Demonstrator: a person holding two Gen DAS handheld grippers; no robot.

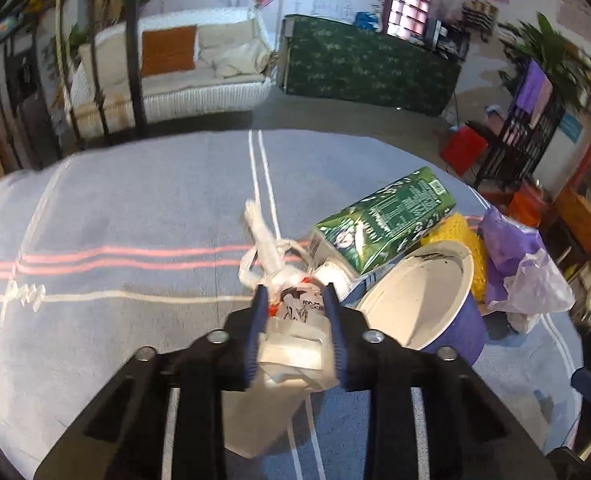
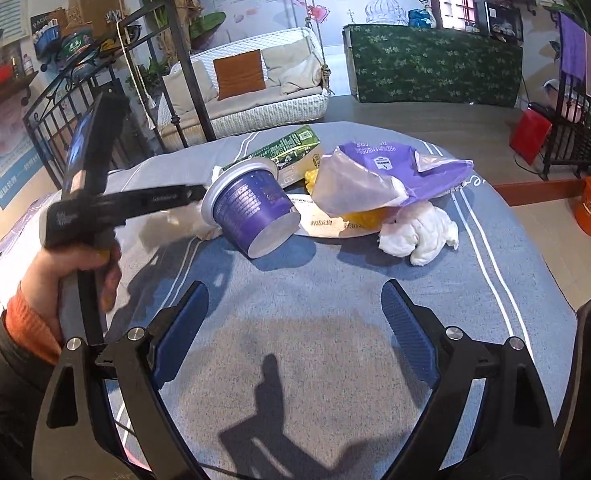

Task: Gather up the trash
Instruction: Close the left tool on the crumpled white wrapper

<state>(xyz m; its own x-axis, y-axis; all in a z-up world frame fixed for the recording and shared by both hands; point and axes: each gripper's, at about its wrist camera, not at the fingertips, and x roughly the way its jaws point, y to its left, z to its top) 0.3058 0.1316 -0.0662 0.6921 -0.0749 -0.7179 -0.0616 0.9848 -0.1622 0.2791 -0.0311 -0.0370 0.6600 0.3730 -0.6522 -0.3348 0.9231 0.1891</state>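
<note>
The left gripper (image 1: 295,296) pinches a white bag (image 1: 291,344). Only the right view shows the tissue (image 2: 419,236); the right gripper (image 2: 295,304) gapes over bare cloth (image 2: 295,352).

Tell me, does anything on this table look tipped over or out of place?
Yes. The purple cup lies tipped on its side, mouth facing the green carton, with crumpled trash around it on the tablecloth.

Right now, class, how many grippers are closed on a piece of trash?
1. The left gripper is clamped on a white wrapper; the right gripper hangs open over the bare cloth.
</note>
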